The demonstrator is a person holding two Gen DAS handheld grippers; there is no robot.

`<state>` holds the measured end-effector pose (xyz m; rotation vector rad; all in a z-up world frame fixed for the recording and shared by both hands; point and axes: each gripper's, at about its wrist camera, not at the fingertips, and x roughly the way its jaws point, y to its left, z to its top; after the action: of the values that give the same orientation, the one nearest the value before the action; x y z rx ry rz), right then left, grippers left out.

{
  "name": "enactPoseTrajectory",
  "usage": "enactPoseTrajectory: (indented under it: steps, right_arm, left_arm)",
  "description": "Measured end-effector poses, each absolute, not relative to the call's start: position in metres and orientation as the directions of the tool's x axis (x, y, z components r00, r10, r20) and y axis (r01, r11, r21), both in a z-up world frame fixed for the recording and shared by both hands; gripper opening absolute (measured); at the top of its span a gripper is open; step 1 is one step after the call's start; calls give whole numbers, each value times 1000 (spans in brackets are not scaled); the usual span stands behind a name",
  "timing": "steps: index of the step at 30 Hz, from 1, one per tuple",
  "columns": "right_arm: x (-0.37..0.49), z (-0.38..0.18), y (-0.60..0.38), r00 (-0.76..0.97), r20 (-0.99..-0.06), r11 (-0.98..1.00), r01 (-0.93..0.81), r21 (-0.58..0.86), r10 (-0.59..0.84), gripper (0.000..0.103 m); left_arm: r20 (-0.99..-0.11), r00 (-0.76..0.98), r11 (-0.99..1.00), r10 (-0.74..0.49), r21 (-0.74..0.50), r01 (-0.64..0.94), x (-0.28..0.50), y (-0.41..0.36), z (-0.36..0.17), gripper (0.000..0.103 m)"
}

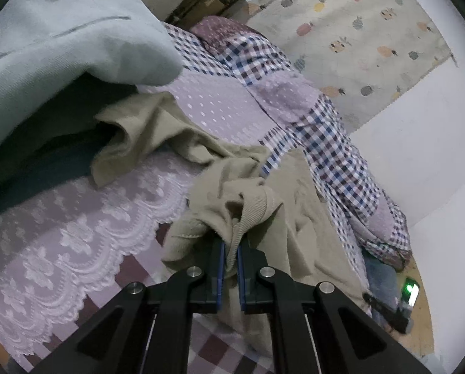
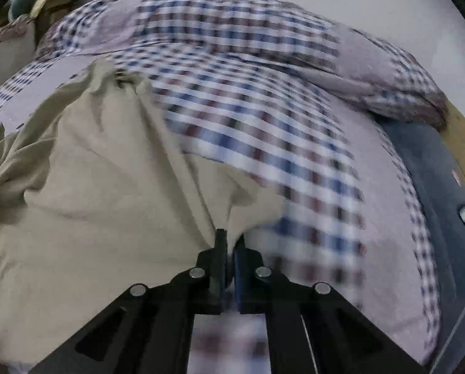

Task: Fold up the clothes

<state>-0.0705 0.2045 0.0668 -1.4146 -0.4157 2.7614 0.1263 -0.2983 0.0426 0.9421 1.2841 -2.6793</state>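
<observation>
Both pinching the crumpled beige knit garment (image 1: 294,205) on the checked bedspread (image 1: 332,143): left gripper (image 1: 231,251) clamped on ribbed hem, right gripper (image 2: 230,243) on thin fold; likely to slip if tugged unevenly

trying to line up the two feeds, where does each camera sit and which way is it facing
Left wrist: sits on the left gripper, looking along its fingers over the bed; the jaws pinch a ribbed edge of the beige garment, with a pale blue garment at upper left.
Right wrist: sits on the right gripper, facing the checked bedding; its jaws clamp the beige cloth.
Shared: the beige garment and the checked bedding. Only the grippers show in either view.
</observation>
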Motion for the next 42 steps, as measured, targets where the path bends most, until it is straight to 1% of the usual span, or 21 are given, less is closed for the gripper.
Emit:
enactPoseTrajectory:
  steps: [5, 12, 14, 16, 21, 22, 23, 24, 26, 27, 28, 29, 30, 35, 39, 42]
  right_arm:
    - [6, 82, 280, -582, -790, -968, 20, -251, 193, 1]
    - [116, 79, 352, -518, -818, -966, -85, -244, 252, 1]
    - [148, 80, 356, -496, -830, -965, -84, -247, 256, 1]
    - [175, 78, 352, -449, -860, -967, -44, -250, 242, 1]
    - [209, 89, 340, -396, -897, -971, 44, -233, 197, 2]
    - [212, 94, 336, -397, -898, -970, 63, -234, 190, 4]
    - [215, 100, 330, -396, -897, -967, 72, -246, 199, 7]
    - [214, 109, 325, -401, -889, -959, 76, -273, 221, 8]
    - [209, 122, 319, -426, -873, -952, 74, -296, 238, 18]
    - [205, 132, 314, -448, -861, -950, 73, -303, 240, 28]
    - [200, 142, 309, -470, -849, -948, 72, -311, 242, 34]
    - [194, 154, 300, -502, -835, -948, 83, -307, 227, 42]
    - [187, 160, 293, -522, -827, -949, 94, -301, 210, 45]
    - [145, 171, 245, -573, -811, -939, 202, -277, 117, 51]
    - [102, 152, 221, -569, -818, -933, 241, -266, 86, 52]
    - [76, 133, 224, -552, -831, -950, 222, -221, 64, 52]
  left_arm:
    - [-515, -809, -701, 283, -686, 192, 124, -272, 52, 5]
    - [-491, -758, -675, 430, -732, 91, 118, -237, 55, 5]
    - [-494, -747, -679, 445, -730, 79, 119, -229, 56, 5]
    - [-491, -742, -671, 457, -738, 75, 120, -227, 56, 5]
    - [-477, -730, -636, 489, -768, 76, 123, -228, 50, 5]
    - [-479, -726, -632, 493, -771, 79, 123, -227, 49, 5]
    - [-480, -722, -628, 498, -774, 81, 123, -227, 47, 5]
    - [-482, -717, -626, 503, -776, 82, 124, -226, 46, 5]
    - [-488, -707, -625, 511, -776, 84, 125, -223, 43, 5]
    - [-493, -704, -630, 511, -772, 83, 126, -222, 43, 5]
    - [-497, -703, -635, 510, -768, 82, 126, -221, 43, 5]
    - [-499, -702, -640, 507, -764, 81, 126, -222, 43, 5]
    - [-501, -703, -643, 505, -761, 81, 126, -222, 43, 5]
    - [-501, -718, -631, 484, -768, 111, 130, -239, 40, 5]
    - [-493, -731, -603, 472, -786, 140, 131, -259, 37, 5]
    - [-502, -740, -594, 448, -786, 173, 130, -273, 35, 5]
